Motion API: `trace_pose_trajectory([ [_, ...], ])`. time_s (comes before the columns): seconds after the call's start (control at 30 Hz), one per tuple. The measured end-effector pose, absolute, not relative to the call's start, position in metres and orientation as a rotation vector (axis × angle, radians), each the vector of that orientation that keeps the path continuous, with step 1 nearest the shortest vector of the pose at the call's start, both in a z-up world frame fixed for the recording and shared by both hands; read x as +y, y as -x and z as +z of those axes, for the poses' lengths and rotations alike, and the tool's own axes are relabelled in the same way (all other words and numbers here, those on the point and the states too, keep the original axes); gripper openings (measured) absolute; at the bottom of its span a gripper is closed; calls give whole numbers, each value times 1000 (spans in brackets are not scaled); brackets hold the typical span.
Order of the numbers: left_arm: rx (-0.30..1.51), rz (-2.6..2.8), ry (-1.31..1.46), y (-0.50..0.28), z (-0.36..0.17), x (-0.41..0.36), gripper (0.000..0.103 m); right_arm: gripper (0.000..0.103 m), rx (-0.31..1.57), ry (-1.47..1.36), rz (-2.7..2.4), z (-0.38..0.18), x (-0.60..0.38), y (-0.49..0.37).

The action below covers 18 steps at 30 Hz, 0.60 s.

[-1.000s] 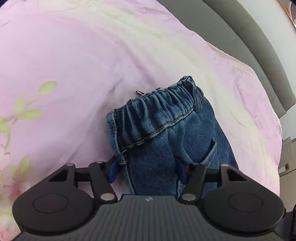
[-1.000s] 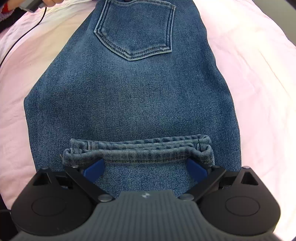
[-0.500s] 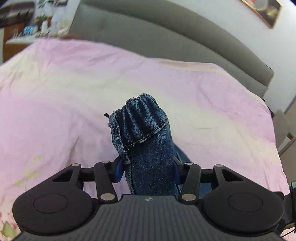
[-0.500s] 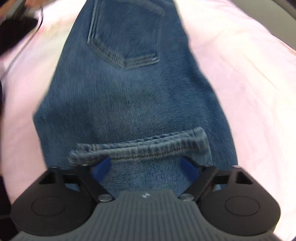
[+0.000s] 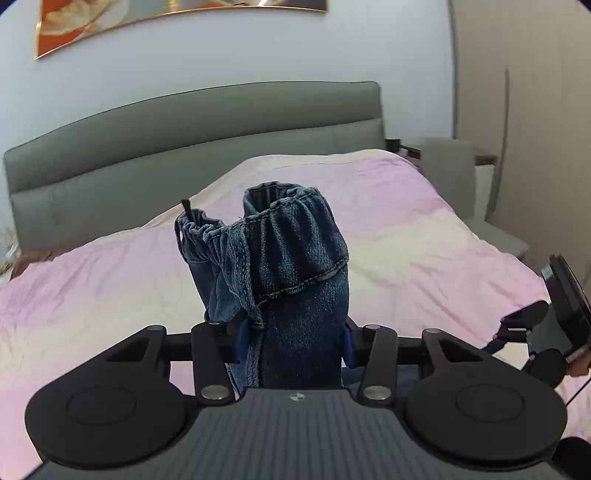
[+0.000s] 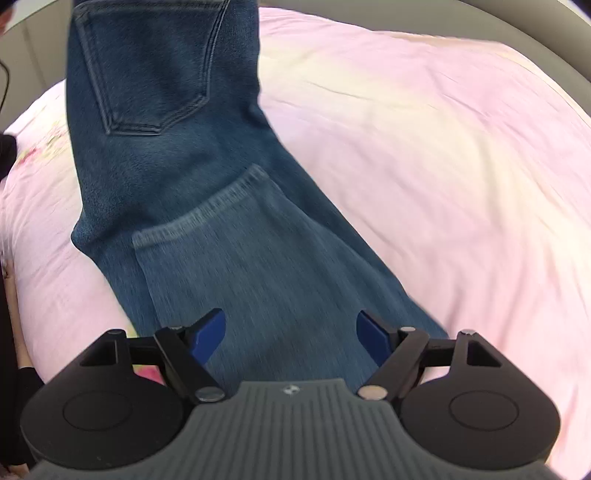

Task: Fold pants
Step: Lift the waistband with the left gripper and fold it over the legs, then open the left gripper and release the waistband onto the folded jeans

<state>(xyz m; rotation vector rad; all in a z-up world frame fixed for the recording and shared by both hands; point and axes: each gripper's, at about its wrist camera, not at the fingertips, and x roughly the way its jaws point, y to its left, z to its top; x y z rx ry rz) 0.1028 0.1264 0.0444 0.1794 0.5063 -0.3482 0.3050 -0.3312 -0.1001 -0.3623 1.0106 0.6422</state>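
The blue denim pants point(image 6: 207, 206) lie partly on the pink bed, with a back pocket point(image 6: 147, 66) up and a leg hem point(image 6: 207, 206) folded over them. My left gripper point(image 5: 293, 341) is shut on the elastic waistband point(image 5: 291, 251) and holds it bunched and lifted above the bed. My right gripper point(image 6: 291, 336) is open over the folded leg, with its blue pads point(image 6: 208, 334) apart and nothing between them. The right gripper also shows at the right edge of the left wrist view point(image 5: 546, 332).
The pink floral bedspread point(image 5: 424, 240) covers the bed. A grey padded headboard point(image 5: 184, 136) stands behind it against a pale wall with a framed picture point(image 5: 110, 22). A grey chair point(image 5: 454, 173) is at the bed's far right. A black cable point(image 6: 4, 85) runs at the left.
My left gripper has lifted the waistband up from the bed, so its view now faces the headboard. My right gripper has let go of the leg hem and pulled back.
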Motion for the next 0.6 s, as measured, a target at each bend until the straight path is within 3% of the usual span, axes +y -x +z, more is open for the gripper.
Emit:
trace_pose_trajectory([
  [0.2, 554, -486, -363, -94, 14, 29, 50, 75, 1037, 265, 570, -101, -384, -275],
  [0.4, 655, -618, -584, -89, -58, -60, 49, 75, 1076, 183, 527, -117, -417, -258],
  [0.6, 734, -676, -783, -74, -123, -98, 50, 75, 1115, 145, 538, -126, -435, -247],
])
